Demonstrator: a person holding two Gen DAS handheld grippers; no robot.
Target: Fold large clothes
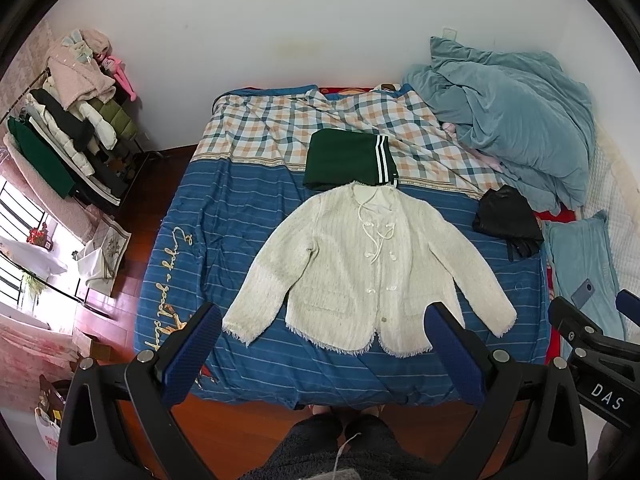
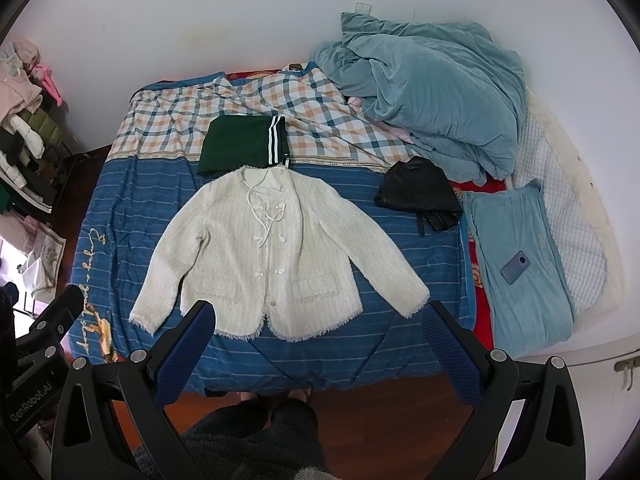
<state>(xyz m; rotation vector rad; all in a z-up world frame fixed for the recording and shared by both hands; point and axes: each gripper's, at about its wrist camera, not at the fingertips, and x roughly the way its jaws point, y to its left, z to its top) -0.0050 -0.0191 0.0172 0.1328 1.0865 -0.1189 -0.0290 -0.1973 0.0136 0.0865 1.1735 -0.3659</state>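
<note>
A cream tweed jacket [image 1: 360, 264] lies flat and face up on the blue striped bedspread [image 1: 224, 216], sleeves spread out; it also shows in the right wrist view [image 2: 276, 252]. My left gripper [image 1: 324, 320] is open and empty, held high above the jacket's hem near the bed's front edge. My right gripper [image 2: 318, 316] is open and empty, also high above the hem. The right gripper's body shows at the right edge of the left wrist view [image 1: 592, 340]. A folded green garment with white stripes [image 1: 348, 158] lies just beyond the collar.
A black garment [image 2: 416, 196] lies right of the jacket. A crumpled blue duvet [image 2: 432, 96] is heaped at the back right. A phone [image 2: 515, 267] rests on a blue pillow [image 2: 516, 296]. A clothes rack [image 1: 68, 128] stands at the left. Wooden floor lies below the bed.
</note>
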